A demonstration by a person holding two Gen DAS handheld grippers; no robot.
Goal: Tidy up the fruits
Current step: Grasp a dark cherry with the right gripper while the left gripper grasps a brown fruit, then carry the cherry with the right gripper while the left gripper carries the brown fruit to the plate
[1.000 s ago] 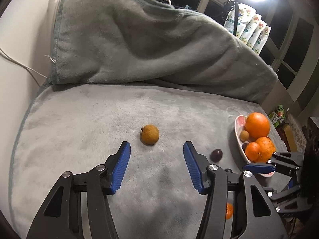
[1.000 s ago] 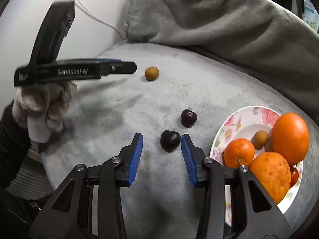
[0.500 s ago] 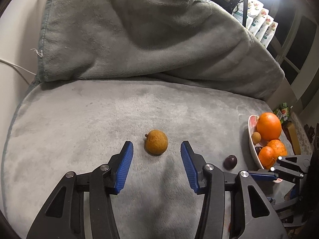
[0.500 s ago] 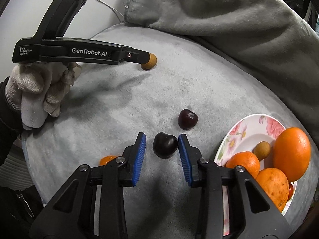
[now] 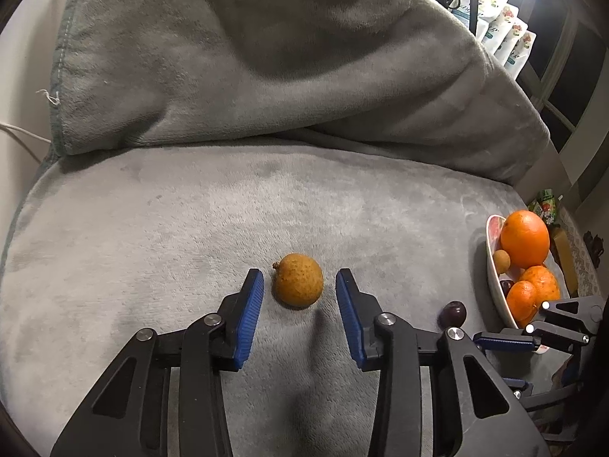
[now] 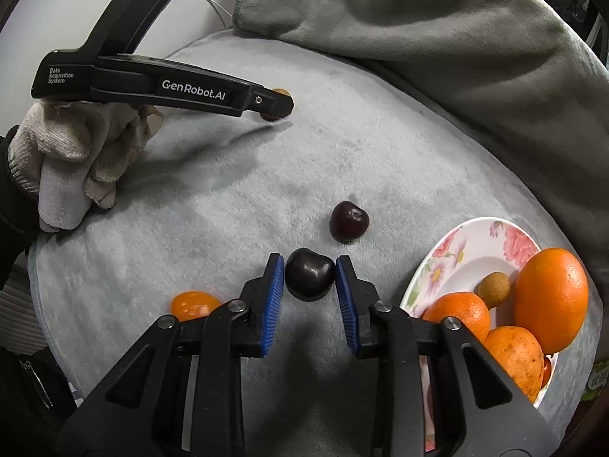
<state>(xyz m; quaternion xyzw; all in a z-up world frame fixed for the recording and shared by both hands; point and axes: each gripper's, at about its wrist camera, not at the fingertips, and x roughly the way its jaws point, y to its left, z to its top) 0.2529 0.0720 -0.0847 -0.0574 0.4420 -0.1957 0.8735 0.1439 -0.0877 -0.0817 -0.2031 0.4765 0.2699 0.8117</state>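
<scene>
A brown longan lies on the grey blanket between the tips of my open left gripper, not touched by either pad. In the right wrist view the left gripper hides most of that longan. My right gripper has closed around a dark cherry, with both blue pads at its sides. A second dark cherry lies just beyond it and shows in the left wrist view. The flowered plate at right holds oranges, a longan and a tangerine.
A small orange kumquat lies left of my right gripper. A folded grey blanket rises behind the flat area. The plate sits near the right edge of the surface. A gloved hand holds the left gripper.
My left gripper has moved forward until the longan sits between its fingertips. My right gripper has moved forward and narrowed around the dark cherry.
</scene>
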